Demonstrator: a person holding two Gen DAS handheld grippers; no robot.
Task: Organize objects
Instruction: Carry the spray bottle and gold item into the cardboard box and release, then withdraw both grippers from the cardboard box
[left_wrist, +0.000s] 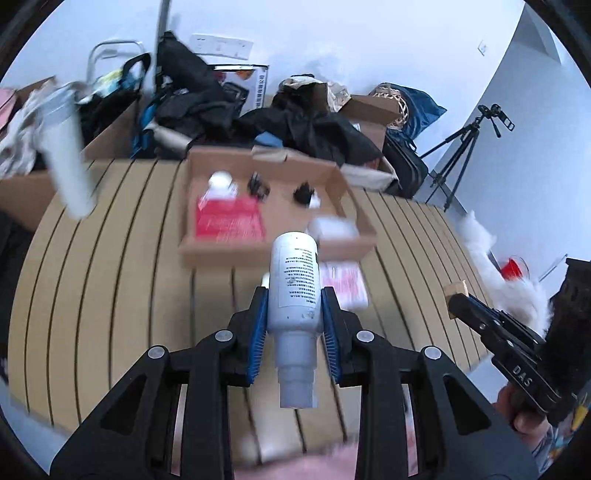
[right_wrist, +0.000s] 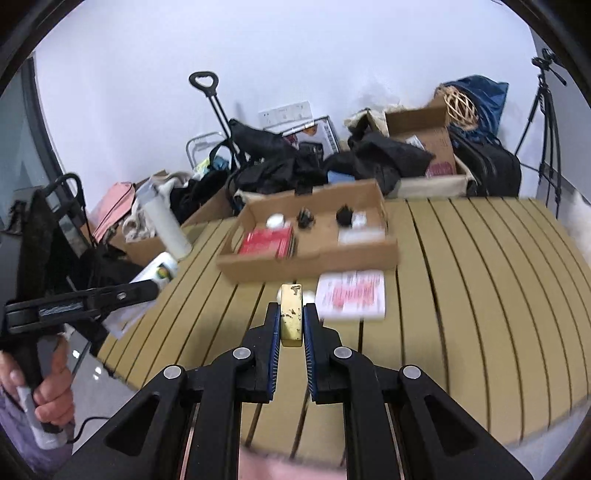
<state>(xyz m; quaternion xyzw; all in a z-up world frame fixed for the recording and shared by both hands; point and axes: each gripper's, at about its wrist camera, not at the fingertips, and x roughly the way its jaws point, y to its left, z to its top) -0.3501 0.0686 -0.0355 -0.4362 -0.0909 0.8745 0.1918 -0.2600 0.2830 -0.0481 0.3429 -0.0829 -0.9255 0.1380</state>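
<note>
My left gripper (left_wrist: 294, 301) is shut on a white bottle (left_wrist: 294, 280) with printed text, held above the slatted table, cap toward the camera. My right gripper (right_wrist: 291, 314) is shut on a small yellowish wooden block (right_wrist: 291, 314); it also shows at the right of the left wrist view (left_wrist: 456, 295). An open shallow cardboard box (right_wrist: 314, 254) lies ahead on the table, holding a red packet (right_wrist: 266, 242), a white round lid, black small parts and a white item. The box also shows in the left wrist view (left_wrist: 277, 251).
A pink-and-white booklet (right_wrist: 352, 299) lies on the table (right_wrist: 480, 277) just before the box. A tall white tube (left_wrist: 68, 162) stands at the left edge. Bags, black clothes and cartons pile behind the table. A tripod (left_wrist: 461, 155) stands at the right.
</note>
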